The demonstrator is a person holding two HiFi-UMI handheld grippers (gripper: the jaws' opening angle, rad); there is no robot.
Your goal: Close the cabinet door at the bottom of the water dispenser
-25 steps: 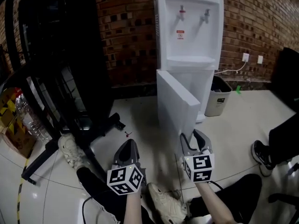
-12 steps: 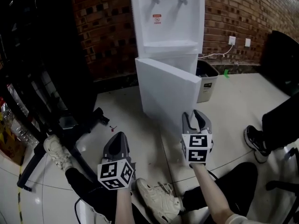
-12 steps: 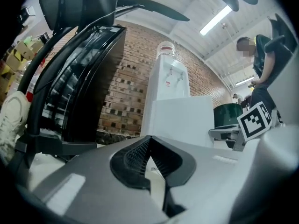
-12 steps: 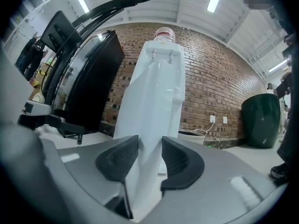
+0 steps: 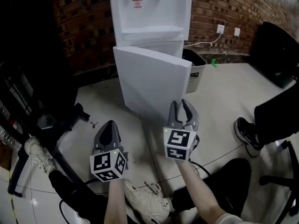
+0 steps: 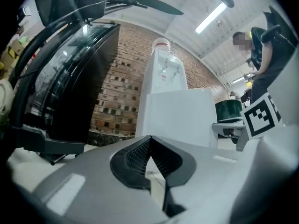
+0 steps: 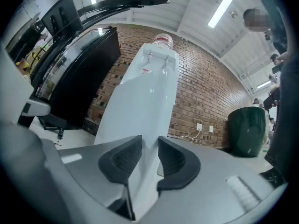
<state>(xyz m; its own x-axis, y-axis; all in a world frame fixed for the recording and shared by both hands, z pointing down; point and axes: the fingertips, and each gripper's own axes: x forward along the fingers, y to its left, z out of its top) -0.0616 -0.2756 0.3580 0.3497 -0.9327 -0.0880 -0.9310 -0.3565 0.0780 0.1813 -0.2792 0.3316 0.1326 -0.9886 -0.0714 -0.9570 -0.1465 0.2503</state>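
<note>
The white water dispenser (image 5: 149,13) stands against a brick wall, and its bottom cabinet door (image 5: 149,80) hangs open, swung out toward me. My right gripper (image 5: 183,105) is level at the door's free right edge. In the right gripper view the door's (image 7: 140,111) edge runs between the closing jaws of this gripper (image 7: 149,146), with slim gaps still showing beside the pads. My left gripper (image 5: 106,125) hangs lower left, apart from the door, its jaws shut on nothing (image 6: 149,139). The left gripper view shows the door (image 6: 177,115) ahead.
A dark waste bin (image 5: 194,73) stands right of the dispenser, under a wall socket (image 5: 219,29). Black equipment and a stand leg (image 5: 46,125) fill the left. A person's shoe (image 5: 245,132) and a black chair (image 5: 275,50) are at right. My own legs and shoes are below.
Both grippers have moved forward toward the open door, which now looms larger. The right gripper's jaws have narrowed around the door's edge. The left gripper stayed shut.
</note>
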